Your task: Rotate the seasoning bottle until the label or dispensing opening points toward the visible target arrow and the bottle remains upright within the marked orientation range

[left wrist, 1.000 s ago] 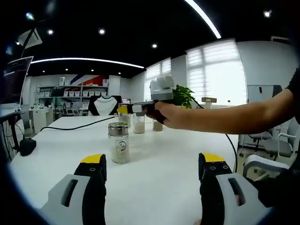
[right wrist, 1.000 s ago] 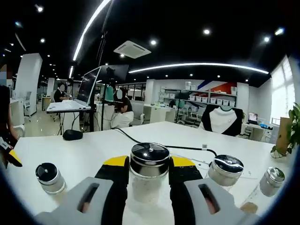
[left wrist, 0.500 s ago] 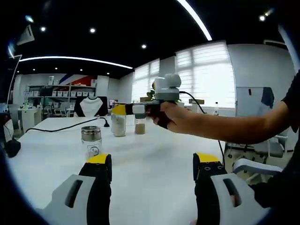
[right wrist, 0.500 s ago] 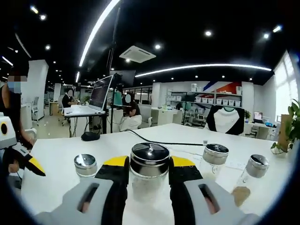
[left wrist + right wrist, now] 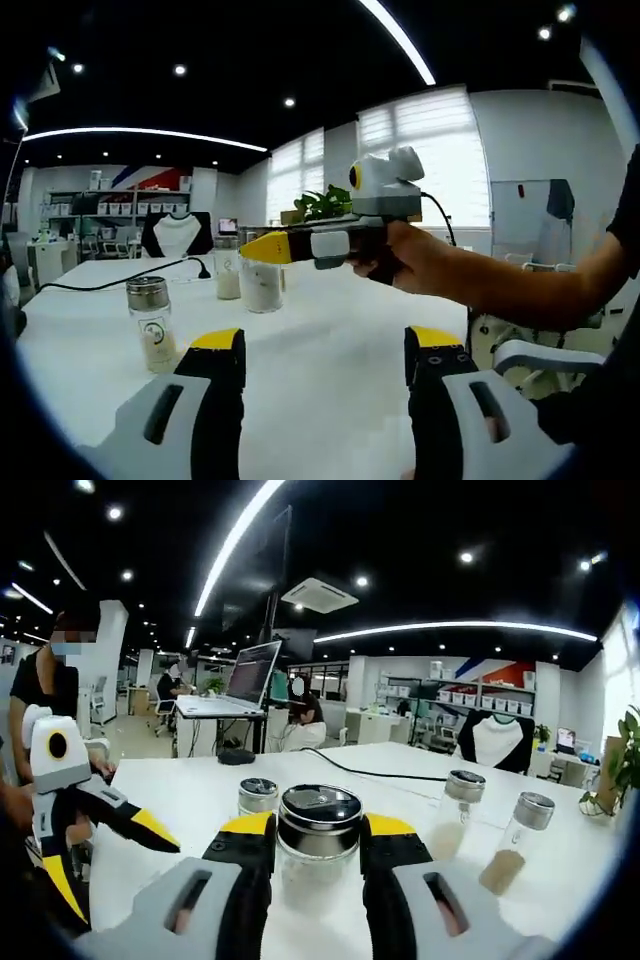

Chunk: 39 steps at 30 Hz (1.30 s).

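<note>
The right claw (image 5: 318, 845) is closed on a clear glass seasoning bottle with a round silver metal lid (image 5: 318, 832); its two yellow-tipped jaws press on both sides of the bottle just under the lid. The bottle stands upright between them and holds a pale, whitish powder. In the left gripper view this same right claw (image 5: 262, 248) comes from the right, held by a person's hand (image 5: 415, 262), with the bottle (image 5: 262, 284) below its yellow tip, over the white surface (image 5: 330, 340).

The left claw (image 5: 324, 352) is wide, with nothing between its jaws, and it hovers above the white surface. In the right gripper view the left claw (image 5: 110, 850) shows at the left edge, jaws spread apart.

Near the held bottle stand other small glass bottles with silver lids. One small bottle (image 5: 258, 797) is just behind and left of it. A tall clear bottle (image 5: 452, 802) and a bottle with brown powder (image 5: 510, 844) stand to the right, apart from each other. In the left gripper view a labelled bottle with pale powder (image 5: 152, 322) stands alone at the left.

A black cable (image 5: 360, 773) runs across the surface further back. A green plant (image 5: 322, 204) stands behind, by the window.
</note>
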### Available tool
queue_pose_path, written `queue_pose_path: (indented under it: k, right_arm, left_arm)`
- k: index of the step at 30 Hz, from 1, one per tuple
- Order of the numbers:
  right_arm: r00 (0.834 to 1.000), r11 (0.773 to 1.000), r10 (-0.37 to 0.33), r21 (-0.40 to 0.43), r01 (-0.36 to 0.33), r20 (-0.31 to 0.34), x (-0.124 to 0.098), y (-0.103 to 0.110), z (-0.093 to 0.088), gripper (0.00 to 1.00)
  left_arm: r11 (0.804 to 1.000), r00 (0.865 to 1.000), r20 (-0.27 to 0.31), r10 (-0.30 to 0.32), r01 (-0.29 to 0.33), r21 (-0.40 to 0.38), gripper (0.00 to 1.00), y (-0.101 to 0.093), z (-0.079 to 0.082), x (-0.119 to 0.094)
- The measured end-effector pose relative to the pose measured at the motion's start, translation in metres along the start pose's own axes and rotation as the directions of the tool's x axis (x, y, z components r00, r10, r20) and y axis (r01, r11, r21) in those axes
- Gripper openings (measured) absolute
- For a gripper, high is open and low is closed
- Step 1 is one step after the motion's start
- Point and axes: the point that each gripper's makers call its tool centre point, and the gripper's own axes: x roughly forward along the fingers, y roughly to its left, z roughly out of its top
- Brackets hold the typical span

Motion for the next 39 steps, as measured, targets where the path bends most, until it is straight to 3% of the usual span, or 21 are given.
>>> queue_pose_path:
  k: [9, 21, 26, 33, 39]
  right_arm:
    - [0.998, 0.998, 0.058, 0.012, -0.059, 0.022, -0.036, 0.045, 0.008, 0.30]
    - [0.986, 0.983, 0.158, 0.090, -0.163, 0.055, -0.071, 0.089, -0.009, 0.30]
    - [0.971, 0.970, 0.221, 0.084, -0.229, 0.092, -0.083, 0.104, -0.006, 0.30]
    - [0.953, 0.953, 0.278, 0.091, -0.289, 0.116, -0.093, 0.113, -0.002, 0.30]
    - [0.948, 0.951, 0.290, 0.076, -0.301, 0.133, -0.098, 0.118, 0.001, 0.30]
  left_arm:
    - [0.999, 1.000, 0.003, 0.005, -0.005, 0.040, 0.64, -0.008, -0.007, 0.000]
    - [0.994, 0.997, 0.022, -0.069, 0.067, 0.087, 0.53, -0.028, -0.012, 0.004]
    - [0.991, 0.991, 0.039, -0.129, 0.127, 0.045, 0.50, -0.040, -0.010, 0.006]
    - [0.986, 0.985, 0.050, -0.165, 0.164, 0.018, 0.43, -0.048, -0.007, 0.007]
    - [0.976, 0.974, 0.064, -0.217, 0.217, 0.009, 0.37, -0.061, -0.006, 0.007]
